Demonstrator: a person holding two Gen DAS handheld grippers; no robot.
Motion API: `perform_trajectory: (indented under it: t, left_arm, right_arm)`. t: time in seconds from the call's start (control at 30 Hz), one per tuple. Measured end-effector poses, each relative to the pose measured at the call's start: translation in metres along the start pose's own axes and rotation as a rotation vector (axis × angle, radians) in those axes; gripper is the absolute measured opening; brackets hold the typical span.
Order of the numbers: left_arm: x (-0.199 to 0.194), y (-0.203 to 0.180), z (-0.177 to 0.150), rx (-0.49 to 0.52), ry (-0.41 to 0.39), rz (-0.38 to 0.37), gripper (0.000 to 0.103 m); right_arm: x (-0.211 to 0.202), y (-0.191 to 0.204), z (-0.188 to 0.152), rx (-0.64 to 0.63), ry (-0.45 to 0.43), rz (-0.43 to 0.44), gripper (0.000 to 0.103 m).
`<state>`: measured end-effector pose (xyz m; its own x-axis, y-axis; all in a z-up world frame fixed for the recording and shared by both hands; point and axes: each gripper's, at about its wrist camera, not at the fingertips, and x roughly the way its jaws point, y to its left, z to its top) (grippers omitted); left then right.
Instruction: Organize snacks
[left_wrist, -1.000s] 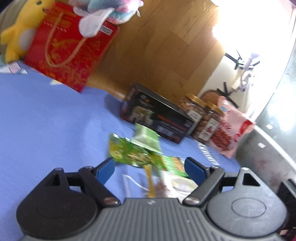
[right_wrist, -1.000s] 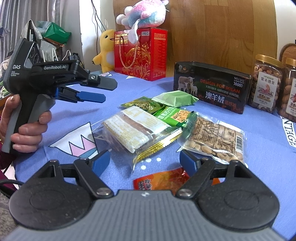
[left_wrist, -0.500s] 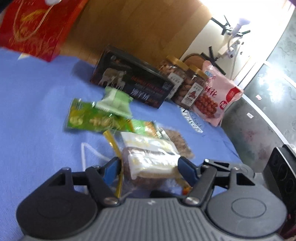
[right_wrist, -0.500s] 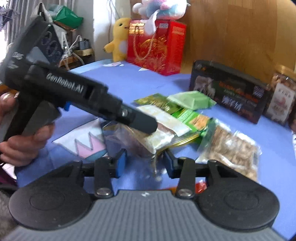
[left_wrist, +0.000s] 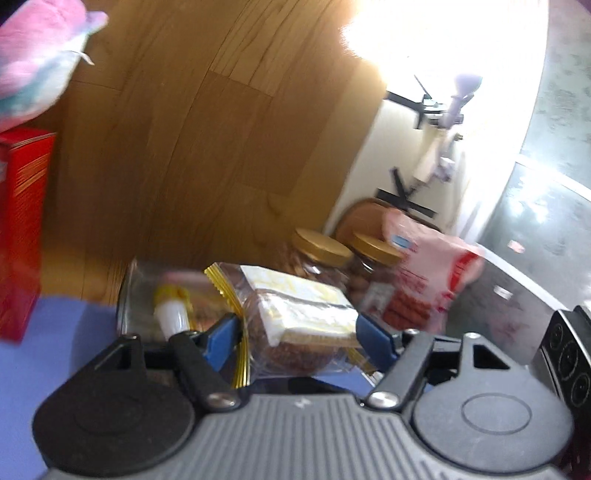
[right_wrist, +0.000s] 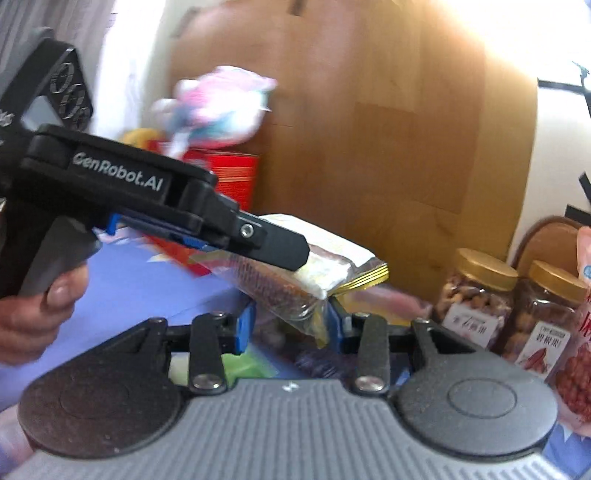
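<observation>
Clear zip bag (left_wrist: 295, 325) of snacks, lately on the table (right_wrist: 147, 280), now hangs clamped between left claw (left_wrist: 295, 336) and right claw (right_wrist: 290, 325), whose jaws just closed.

The clear zip bag (left_wrist: 295, 325) of snack bars, lying on the blue tablecloth (left_wrist: 55, 332) a second ago, now hangs above it. The left gripper (left_wrist: 295, 336) clamps its sides, jaws just reopening slightly, while the right gripper (right_wrist: 291, 325), in the lower centre of its frame, pinches the bag's lower corner.
</observation>
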<state>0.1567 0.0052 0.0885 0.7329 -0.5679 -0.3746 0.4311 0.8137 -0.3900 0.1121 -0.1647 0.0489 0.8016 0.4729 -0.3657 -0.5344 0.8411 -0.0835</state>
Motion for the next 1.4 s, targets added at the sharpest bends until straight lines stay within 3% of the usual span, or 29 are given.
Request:
perform_trajectory:
  t: [0.1, 0.17, 0.3, 0.4, 0.6, 0.77, 1.0, 1.2, 1.4]
  left_arm:
    - [0.041, 0.011, 0.004, -0.039, 0.047, 0.088, 0.077]
    - [0.044, 0.014, -0.005, -0.076, 0.059, 0.086, 0.075]
    - [0.001, -0.006, -0.031, 0.002, -0.021, 0.036, 0.075]
    - [-0.029, -0.019, -0.051, 0.036, -0.033, 0.006, 0.077]
    - [-0.079, -0.024, -0.105, 0.017, -0.028, 0.033, 0.077]
    - [-0.101, -0.018, -0.138, 0.032, -0.02, 0.157, 0.077]
    - [-0.115, -0.013, -0.161, 0.035, -0.038, 0.237, 0.077]
    - [-0.114, -0.02, -0.163, 0.079, -0.052, 0.236, 0.077]
    - [-0.114, -0.016, -0.163, 0.056, -0.052, 0.231, 0.077]
  right_arm:
    - [0.037, -0.023, -0.004, 0.061, 0.07, -0.094, 0.046]
    - [0.038, -0.034, -0.012, 0.115, 0.084, -0.115, 0.046]
    - [0.003, -0.043, -0.034, 0.221, 0.023, -0.042, 0.047]
    - [-0.027, -0.039, -0.057, 0.309, 0.025, 0.022, 0.047]
    - [-0.068, -0.005, -0.089, 0.395, 0.067, 0.108, 0.048]
    - [-0.082, 0.029, -0.102, 0.341, 0.042, 0.108, 0.061]
    - [-0.091, 0.036, -0.111, 0.355, 0.007, 0.038, 0.062]
    - [-0.09, 0.033, -0.113, 0.374, 0.004, 0.022, 0.062]
    - [-0.087, 0.035, -0.112, 0.359, 0.026, 0.032, 0.062]
